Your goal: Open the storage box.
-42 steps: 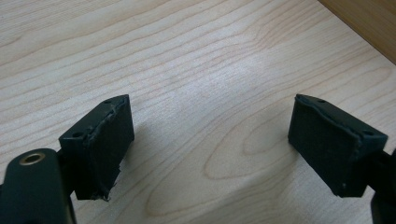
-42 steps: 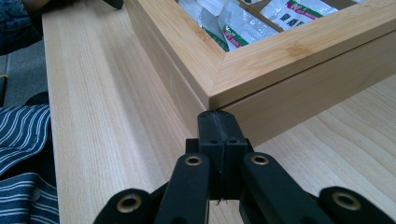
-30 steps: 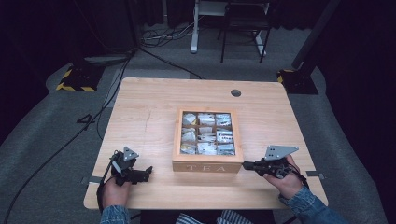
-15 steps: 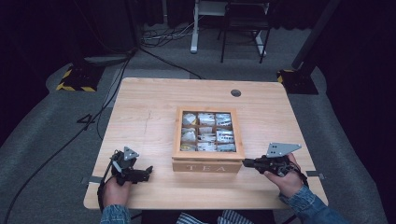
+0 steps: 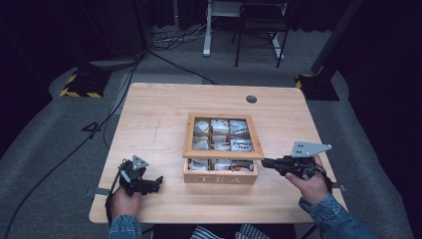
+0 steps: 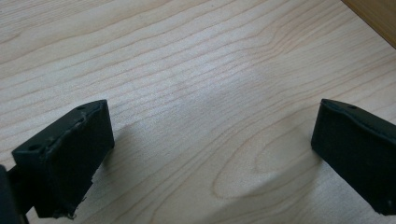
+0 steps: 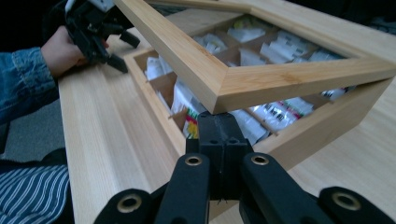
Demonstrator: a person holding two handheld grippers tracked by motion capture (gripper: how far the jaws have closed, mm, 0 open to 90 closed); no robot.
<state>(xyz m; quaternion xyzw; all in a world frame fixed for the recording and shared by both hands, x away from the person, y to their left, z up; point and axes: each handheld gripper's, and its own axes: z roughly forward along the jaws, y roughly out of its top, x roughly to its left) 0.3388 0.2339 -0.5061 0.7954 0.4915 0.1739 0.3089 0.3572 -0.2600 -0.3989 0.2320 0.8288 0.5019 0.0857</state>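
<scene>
The wooden tea box (image 5: 220,149) stood near the middle of the table (image 5: 159,114), toward its front edge, its glazed lid (image 7: 261,70) raised at one corner above the compartments of tea bags (image 7: 187,100). The right gripper (image 5: 266,163), its jaws pressed together with nothing between them, sat with its tip under that lifted corner of the lid. The left gripper (image 5: 157,180) lay near the front left corner of the table, jaws spread wide over bare wood and gripping nothing.

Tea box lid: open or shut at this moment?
Partly open. The lid is tilted up off the tea box, its front corner resting on the closed right gripper, tea bags showing in the gap.
</scene>
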